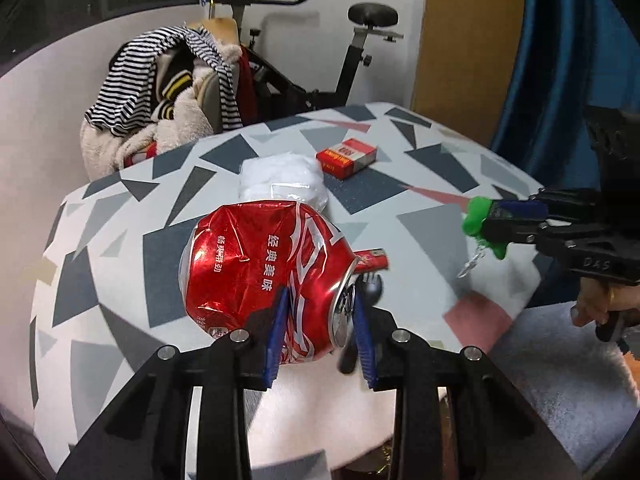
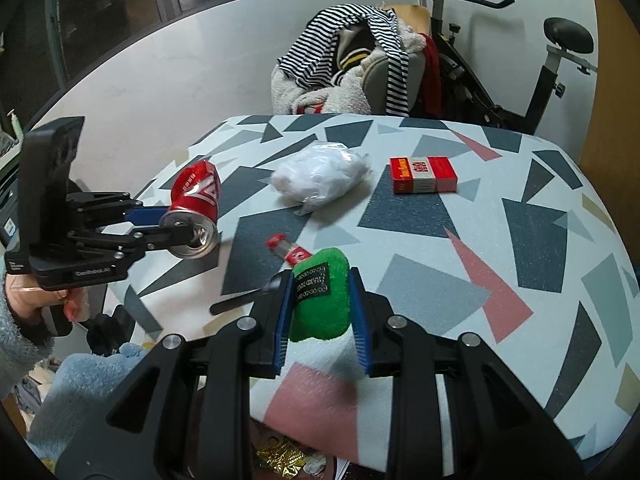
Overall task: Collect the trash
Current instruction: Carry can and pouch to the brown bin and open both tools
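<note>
My left gripper [image 1: 320, 324] is shut on a crushed red soda can [image 1: 256, 272], lifted clear of the patterned table [image 1: 432, 220]; its blue pads pinch the can near its top rim. From the right wrist view the can [image 2: 196, 196] hangs off the table's left edge in the left gripper [image 2: 168, 220]. My right gripper [image 2: 320, 312] is shut on a green plush keychain [image 2: 324, 296], seen from the left wrist as a green plush keychain [image 1: 478, 220] with a dangling metal ring. On the table lie a white plastic bag [image 2: 320, 176], a red cigarette pack [image 2: 424, 174], a red lighter [image 2: 288, 250] and a black spoon [image 2: 248, 294].
A chair piled with striped and fleecy clothes [image 2: 352, 60] stands behind the table, with an exercise bike [image 2: 520, 60] beside it. A hand [image 2: 40, 300] in a fuzzy blue sleeve holds the left gripper's handle. Gold foil wrappers [image 2: 284, 460] lie below the table's near edge.
</note>
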`<state>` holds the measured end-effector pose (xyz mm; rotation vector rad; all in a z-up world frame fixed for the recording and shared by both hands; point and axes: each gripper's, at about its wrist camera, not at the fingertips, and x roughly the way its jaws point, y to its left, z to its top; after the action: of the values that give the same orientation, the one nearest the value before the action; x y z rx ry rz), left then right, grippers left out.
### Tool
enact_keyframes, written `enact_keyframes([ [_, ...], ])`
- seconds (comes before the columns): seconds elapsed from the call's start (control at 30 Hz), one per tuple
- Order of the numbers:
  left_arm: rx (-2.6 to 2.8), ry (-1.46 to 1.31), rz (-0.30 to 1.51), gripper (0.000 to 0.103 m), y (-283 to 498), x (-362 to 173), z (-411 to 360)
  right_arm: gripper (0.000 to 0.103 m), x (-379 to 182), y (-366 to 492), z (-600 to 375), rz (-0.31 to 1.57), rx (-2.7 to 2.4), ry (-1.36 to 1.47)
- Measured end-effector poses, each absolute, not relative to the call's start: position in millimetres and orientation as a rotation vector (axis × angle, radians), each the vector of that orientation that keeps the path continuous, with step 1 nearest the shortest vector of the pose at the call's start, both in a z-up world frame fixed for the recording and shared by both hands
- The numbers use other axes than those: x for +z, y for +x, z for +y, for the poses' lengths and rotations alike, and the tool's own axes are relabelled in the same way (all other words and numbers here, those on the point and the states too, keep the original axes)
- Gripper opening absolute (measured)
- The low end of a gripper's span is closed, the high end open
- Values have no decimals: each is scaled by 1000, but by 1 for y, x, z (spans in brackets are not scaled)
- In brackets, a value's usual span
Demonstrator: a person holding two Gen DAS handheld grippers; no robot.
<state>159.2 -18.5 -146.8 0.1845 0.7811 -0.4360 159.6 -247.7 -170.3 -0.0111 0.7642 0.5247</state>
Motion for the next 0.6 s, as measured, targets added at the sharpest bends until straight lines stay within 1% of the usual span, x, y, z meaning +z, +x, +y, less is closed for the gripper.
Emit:
enact_keyframes([
  [0.3,-449,127,726,31,91,-133,-16,29,-163,120,-244,751,565,-22],
  [0.6,-517,94,733,31,28,-148,-28,29,-175,80,-242,767,592,-17],
])
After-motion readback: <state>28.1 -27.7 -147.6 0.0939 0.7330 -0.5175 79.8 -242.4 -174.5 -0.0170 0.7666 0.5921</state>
